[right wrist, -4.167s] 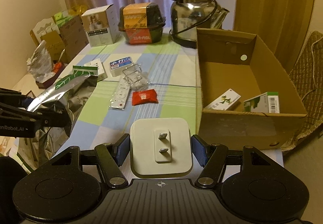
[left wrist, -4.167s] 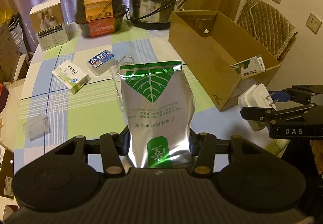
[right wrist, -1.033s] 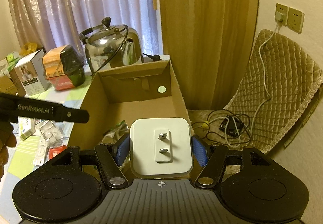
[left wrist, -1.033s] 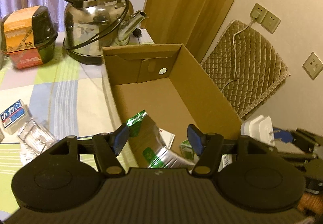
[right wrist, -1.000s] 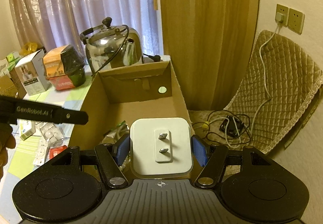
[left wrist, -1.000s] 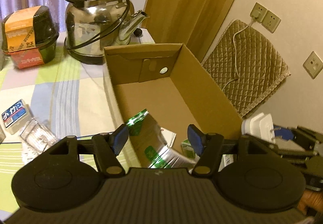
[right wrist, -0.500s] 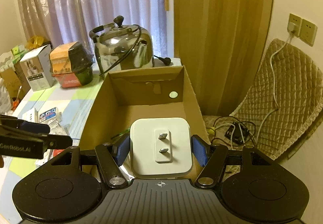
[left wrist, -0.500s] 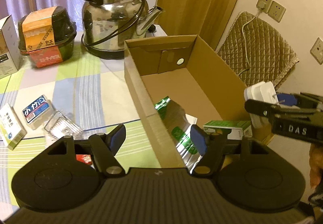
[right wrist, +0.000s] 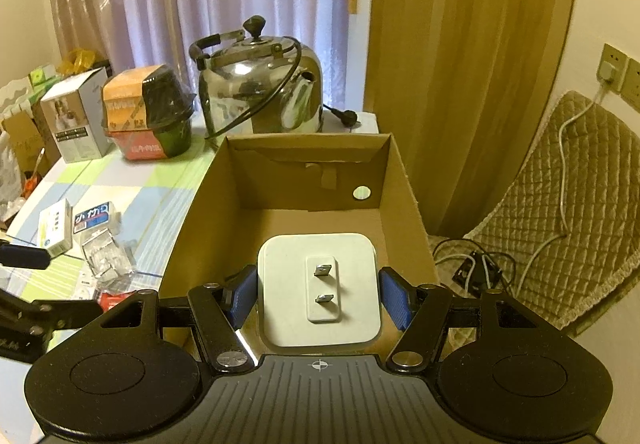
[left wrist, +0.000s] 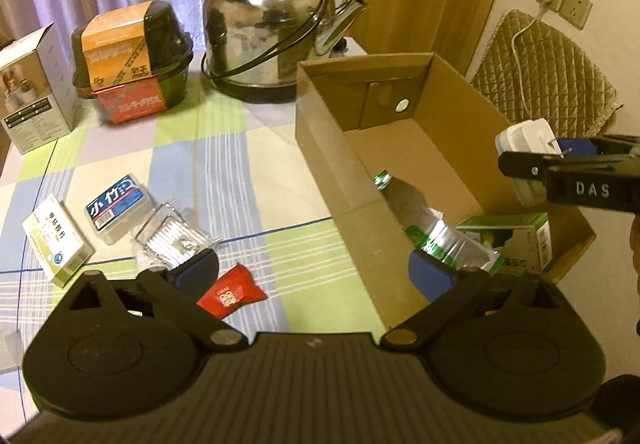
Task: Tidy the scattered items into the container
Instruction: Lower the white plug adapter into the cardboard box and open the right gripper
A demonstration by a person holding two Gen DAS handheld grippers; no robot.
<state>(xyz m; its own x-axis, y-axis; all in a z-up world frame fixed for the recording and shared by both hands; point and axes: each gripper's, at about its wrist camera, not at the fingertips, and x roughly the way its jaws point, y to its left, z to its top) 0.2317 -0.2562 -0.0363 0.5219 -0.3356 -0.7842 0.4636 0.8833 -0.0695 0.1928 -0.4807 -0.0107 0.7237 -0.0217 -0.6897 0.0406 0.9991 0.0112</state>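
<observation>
- The right gripper (right wrist: 319, 296) has its jaws clamped on a white plug adapter (right wrist: 319, 288), one blue pad on each side of the square body.
- The adapter's two metal prongs point forward, away from the camera and toward the far wall of the cardboard box (right wrist: 304, 180); the prongs sit one above the other in the right wrist view.
- The adapter hangs above the open box, near its front end.
- In the left wrist view the same adapter (left wrist: 528, 148) shows at the right, held over the box's right wall (left wrist: 472, 100).
- The left gripper (left wrist: 314, 270) has its jaws wide apart and holds nothing; it straddles the box's left wall at the near corner.
- A silver foil pouch (left wrist: 428, 224) with green print lies inside the box, its long axis running from the near end toward the far left wall, tilted against that wall.
- A green-and-white carton (left wrist: 516, 236) lies on its side just beside the pouch at the box's near end.
- On the counter (left wrist: 240, 172), left of the box, lie a red sachet (left wrist: 232, 290), a clear plastic packet (left wrist: 172, 240), a blue-labelled case (left wrist: 118, 204) and a white medicine box (left wrist: 56, 240).
- A steel kettle (left wrist: 272, 40) stands behind the box.
</observation>
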